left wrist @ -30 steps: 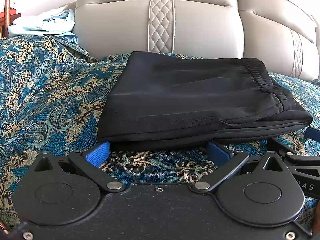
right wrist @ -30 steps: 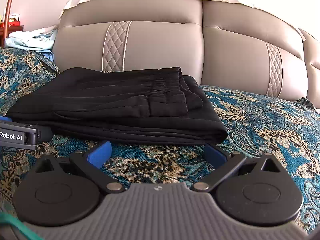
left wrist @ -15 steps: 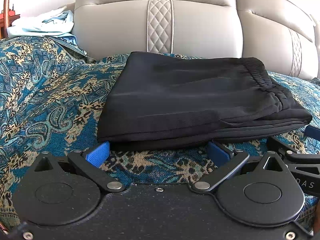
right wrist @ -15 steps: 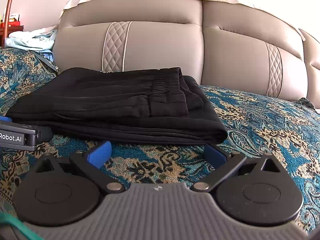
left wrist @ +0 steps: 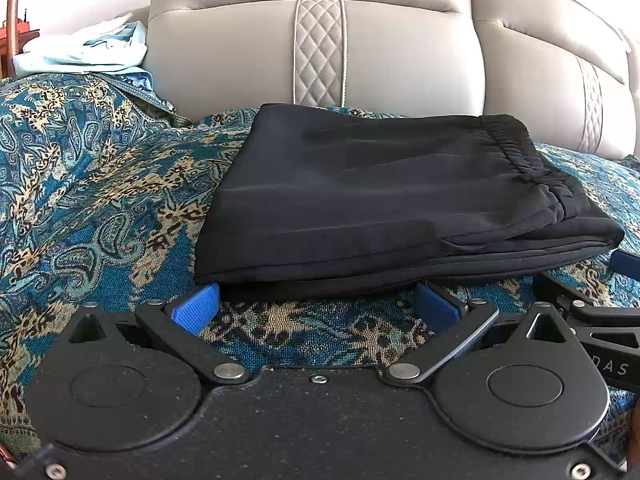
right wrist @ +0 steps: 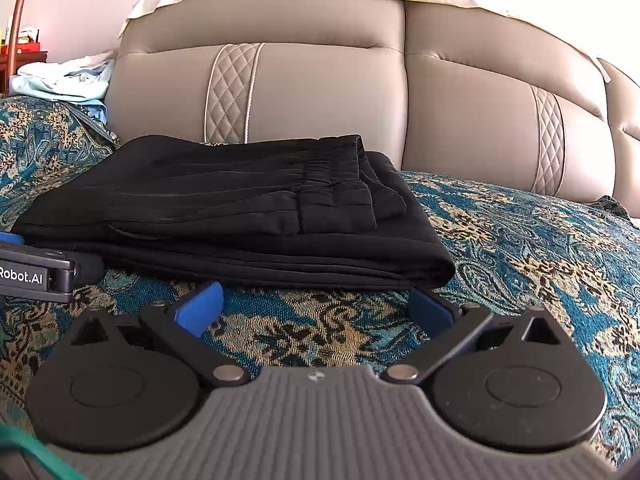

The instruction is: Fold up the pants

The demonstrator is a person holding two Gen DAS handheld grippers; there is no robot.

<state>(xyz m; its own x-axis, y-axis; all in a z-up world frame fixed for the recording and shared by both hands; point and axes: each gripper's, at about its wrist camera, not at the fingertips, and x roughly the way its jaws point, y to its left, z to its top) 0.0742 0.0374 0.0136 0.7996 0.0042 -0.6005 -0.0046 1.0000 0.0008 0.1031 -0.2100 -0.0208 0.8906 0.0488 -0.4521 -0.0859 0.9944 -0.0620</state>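
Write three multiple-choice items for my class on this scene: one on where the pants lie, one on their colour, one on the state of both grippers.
1. Where do the pants lie?
A. On the patterned bedspread
B. On a wooden floor
C. Over the headboard

2. What colour are they?
A. White
B. Black
C. Red

3. How do the left gripper and right gripper stand?
A. Both shut on cloth
B. One open, one shut
C. Both open, holding nothing

Key: 1 A, the folded stack rests on the teal bedspread; 2 B, the cloth is black; 3 C, the blue fingers sit wide apart before the stack.
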